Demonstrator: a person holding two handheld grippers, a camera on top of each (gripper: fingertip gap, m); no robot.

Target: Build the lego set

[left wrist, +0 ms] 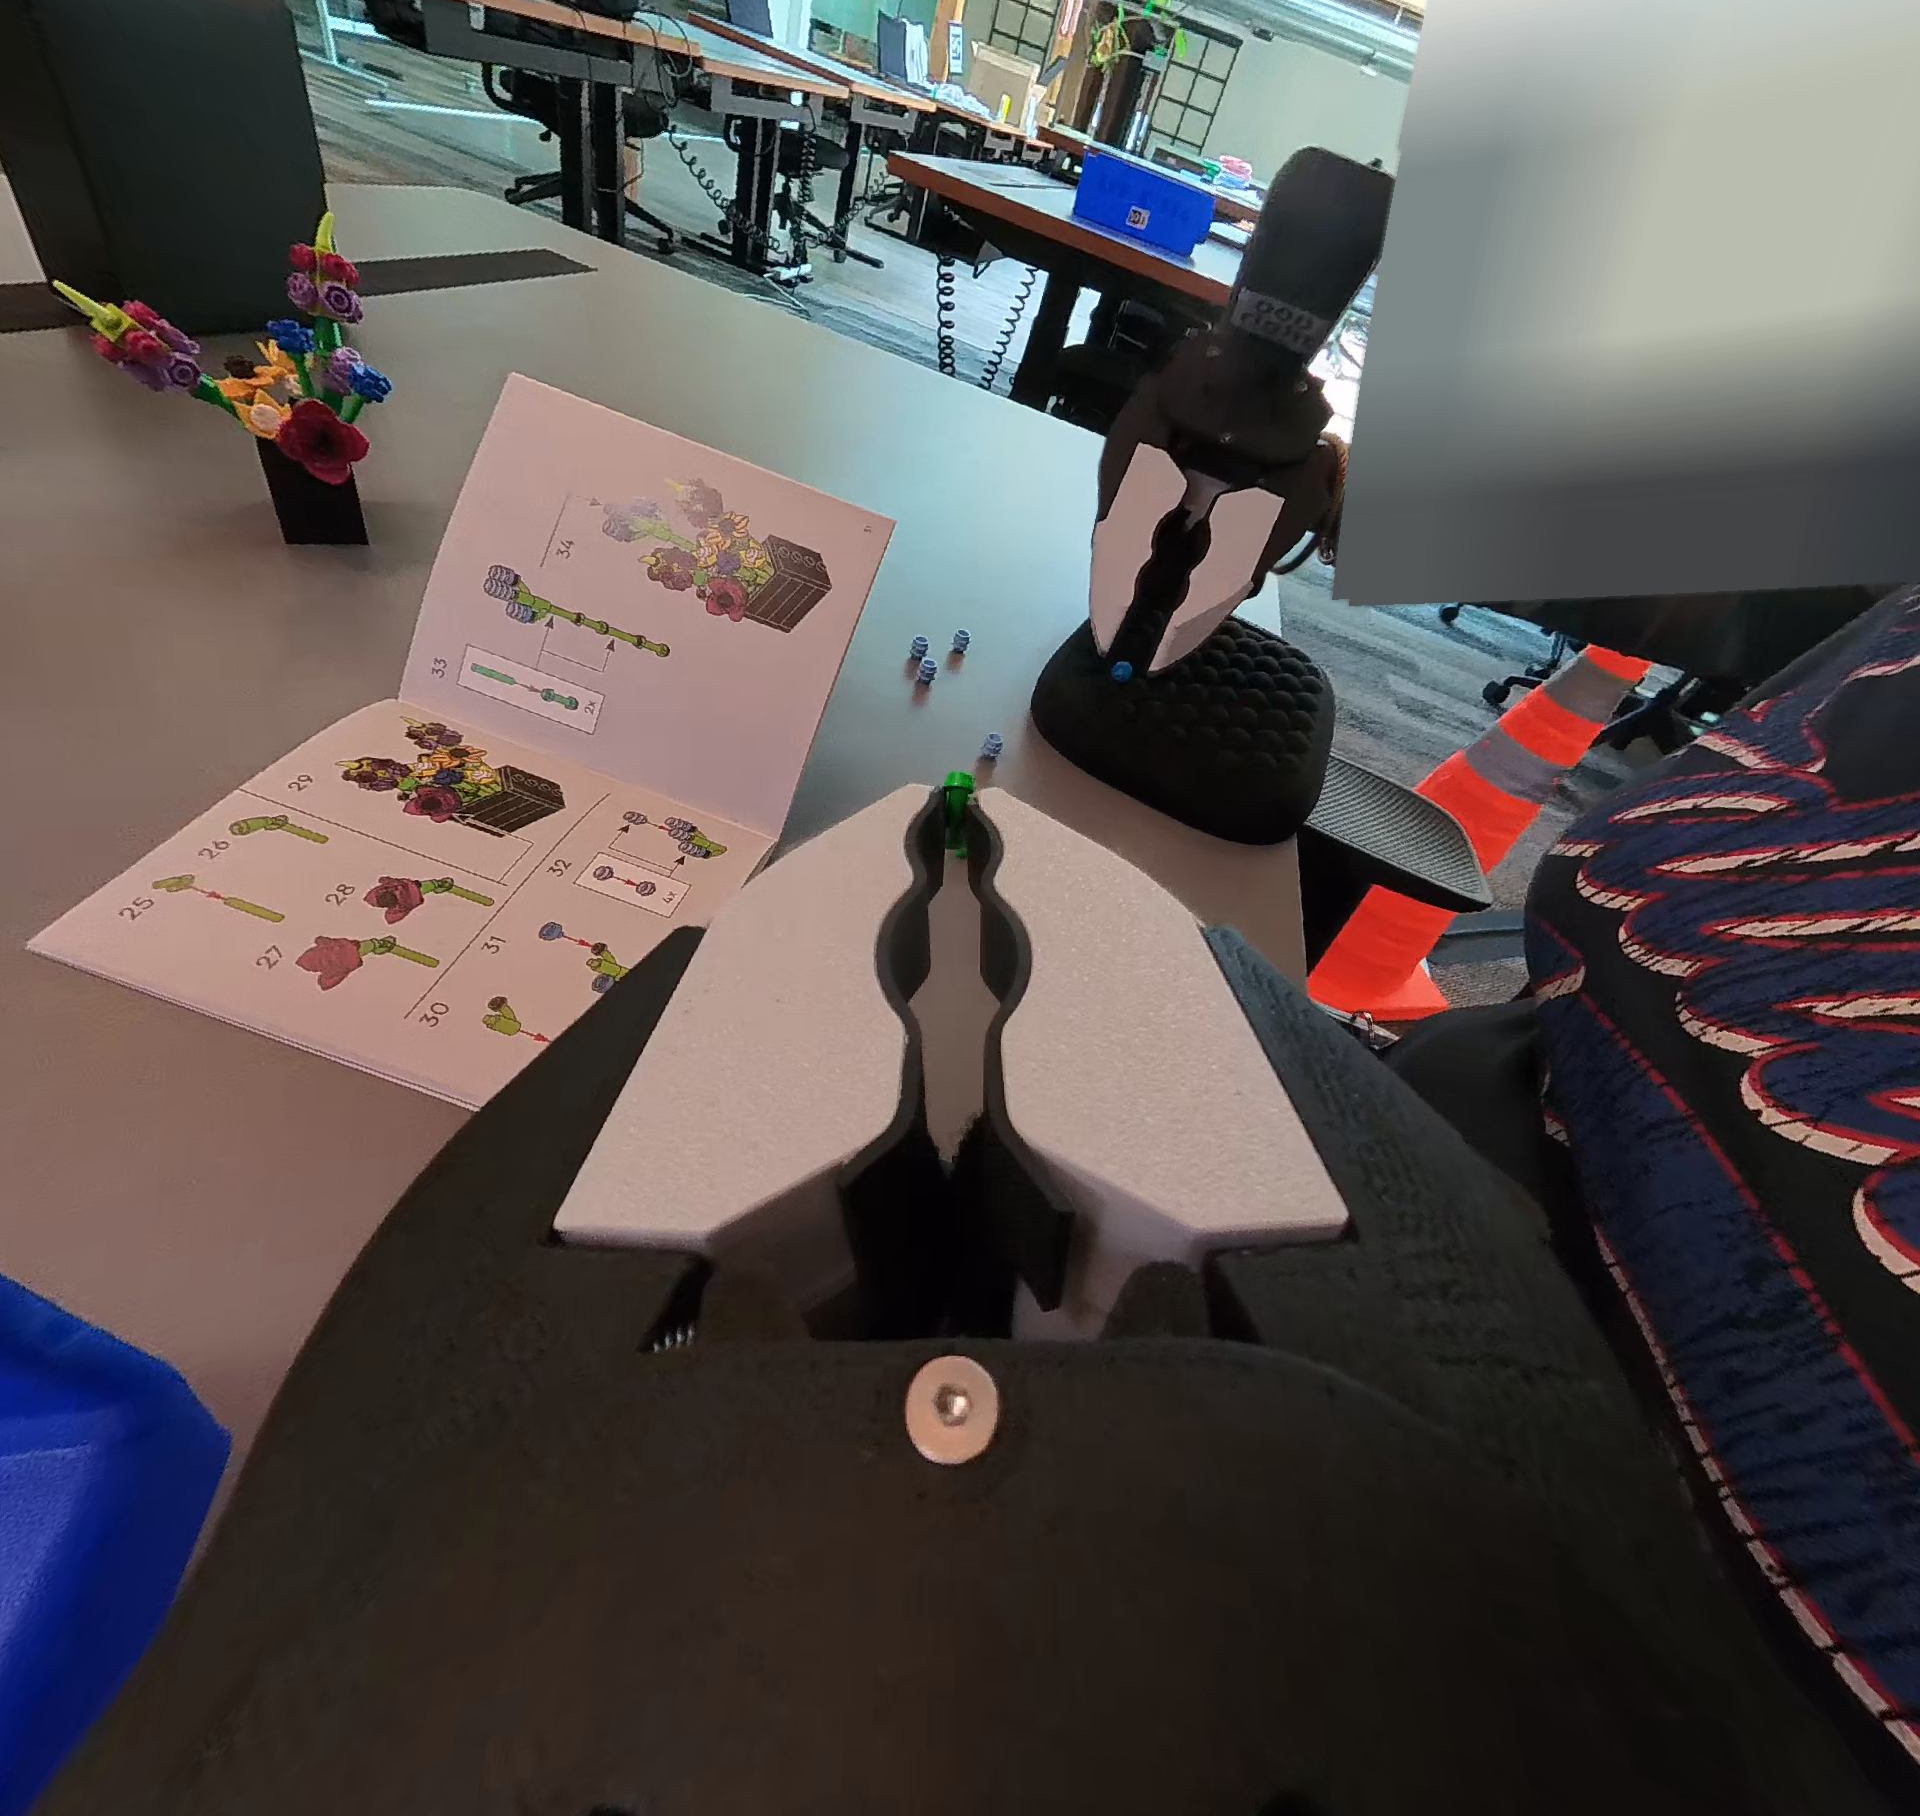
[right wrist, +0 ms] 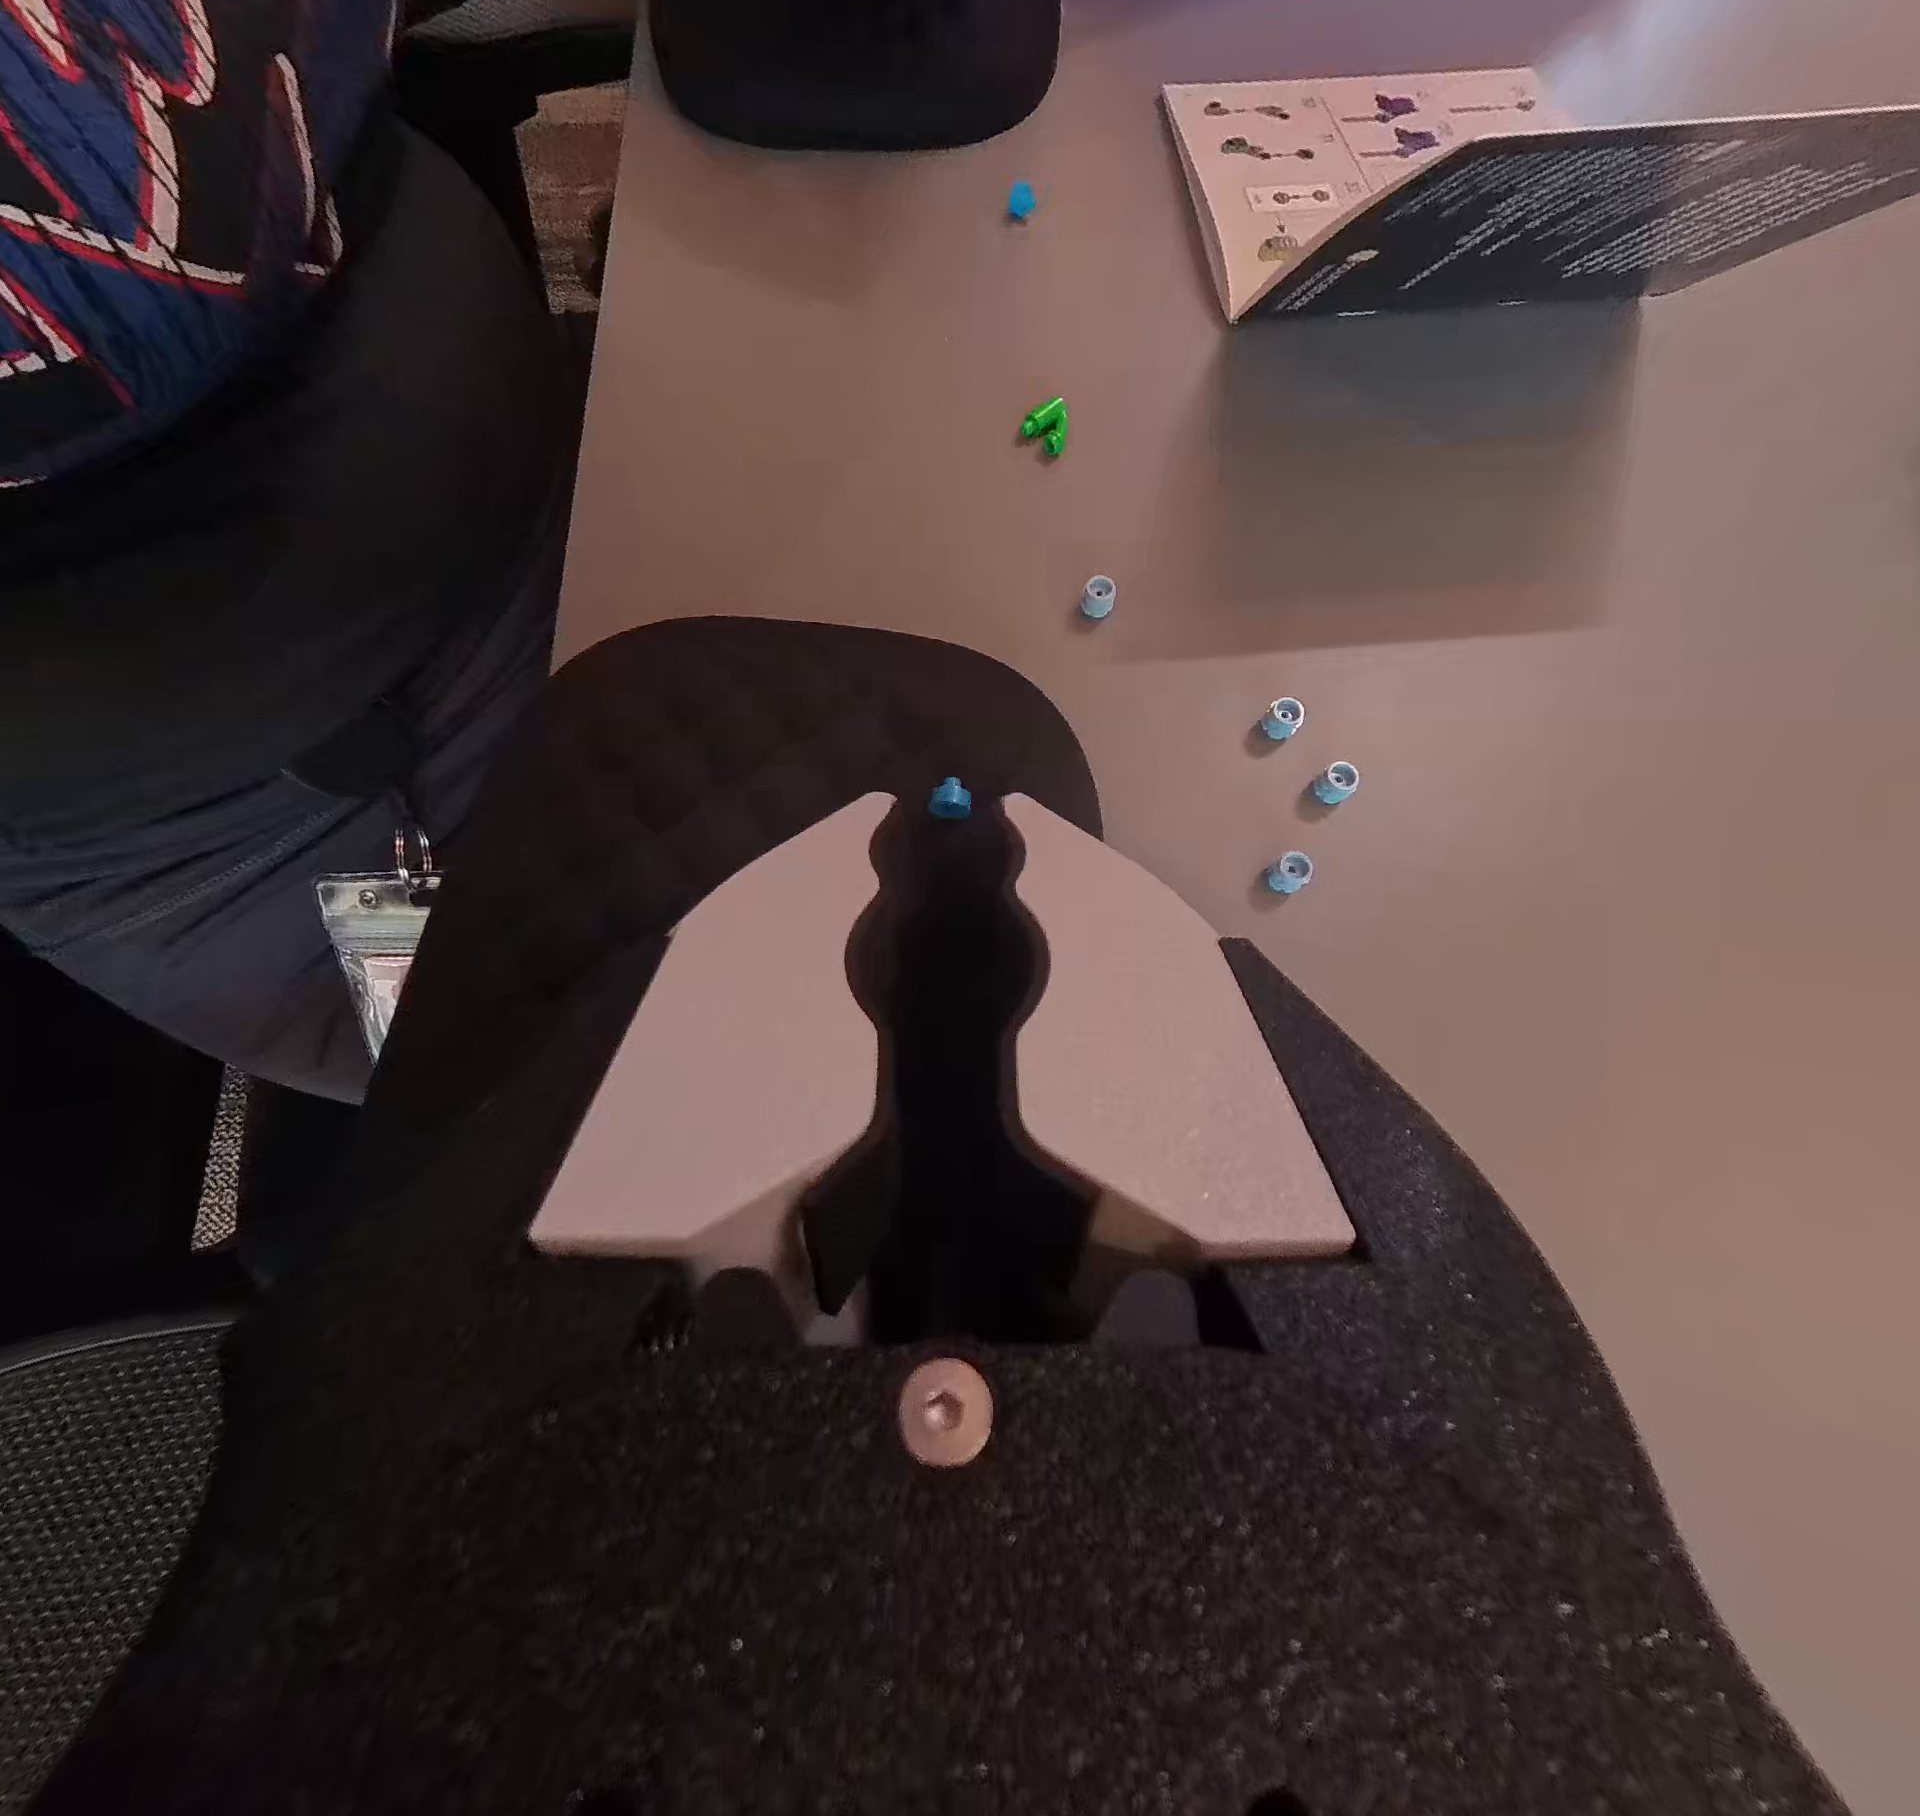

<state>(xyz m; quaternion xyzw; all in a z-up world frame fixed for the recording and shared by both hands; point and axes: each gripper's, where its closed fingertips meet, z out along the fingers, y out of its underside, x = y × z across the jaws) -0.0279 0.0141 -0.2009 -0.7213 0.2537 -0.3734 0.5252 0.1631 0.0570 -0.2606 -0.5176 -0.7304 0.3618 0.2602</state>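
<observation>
The left gripper [left wrist: 957, 816] filled the near foreground of its own view, its 2 pale fingers [left wrist: 821, 987] drawn together at the tips and clenched on a small green stem piece [left wrist: 957, 810] that stood between them above the grey table [left wrist: 187, 1143]. Beyond it lay the open instruction booklet [left wrist: 582, 727], one page flat and the other tilted up. Farther left stood the built flower bouquet [left wrist: 301, 374] in its black brick vase.

To the right, the right gripper [left wrist: 1127, 665] pointed downward over a black textured wrist rest [left wrist: 1216, 727], its tips pinching a small blue stud piece [left wrist: 1120, 670]; in its own view that same blue piece [right wrist: 948, 798] sat gripped at the fingertips, just over the pad. 4 light blue round pieces lay loose on the table: 1 [right wrist: 1097, 596] alone, and 3 in a cluster [right wrist: 1334, 781] farther right. Another green piece [right wrist: 1045, 426] showed past them in the right wrist view, and a further blue piece [right wrist: 1021, 199] lay beyond it, near the dark body of the left gripper at the top of that view. A person in a patterned blue, red and white garment [left wrist: 1745, 1039] sat at the table edge.
</observation>
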